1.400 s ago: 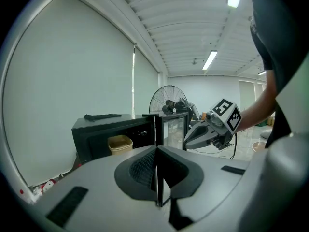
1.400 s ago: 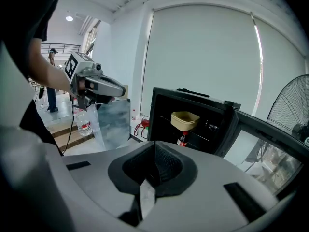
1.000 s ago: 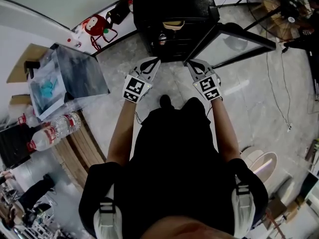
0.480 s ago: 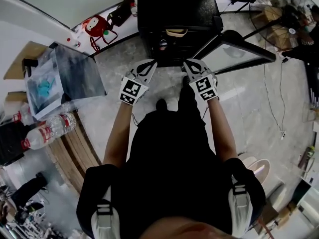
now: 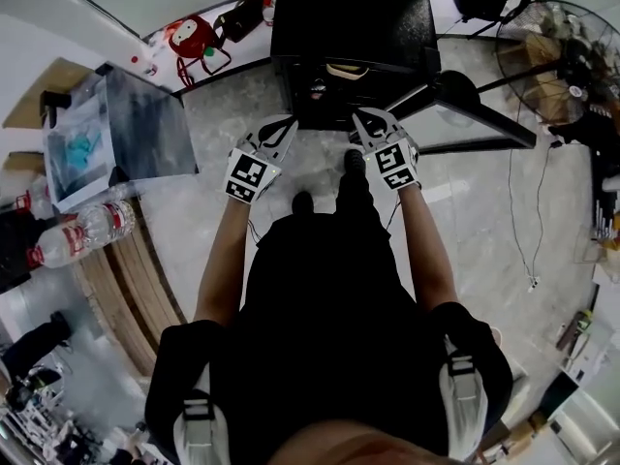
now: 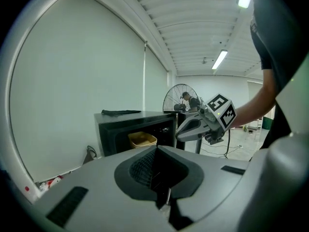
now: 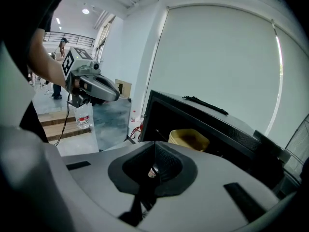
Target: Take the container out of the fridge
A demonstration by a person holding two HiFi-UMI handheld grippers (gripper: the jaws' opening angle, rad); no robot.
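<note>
A small black fridge point(image 5: 349, 13) stands on the floor ahead, its glass door point(image 5: 475, 105) swung open to the right. A tan open-topped container point(image 5: 346, 69) sits on a shelf inside, also seen as the container point(image 6: 142, 139) and the container point(image 7: 189, 139). My left gripper point(image 5: 283, 126) and right gripper point(image 5: 360, 119) hover side by side just short of the fridge opening, both shut and empty. The left gripper point(image 6: 155, 152) points at the fridge front. The right gripper point(image 7: 155, 148) points below the container.
A standing fan point(image 5: 562, 51) is to the right of the fridge, with cables point(image 5: 528, 211) trailing over the floor. At the left are a clear plastic box point(image 5: 116, 143), water bottles point(image 5: 82, 235) on wooden steps and a red bag point(image 5: 184, 39).
The person has stepped nearer to the fridge. Both grippers have moved forward towards its opening and stayed shut.
</note>
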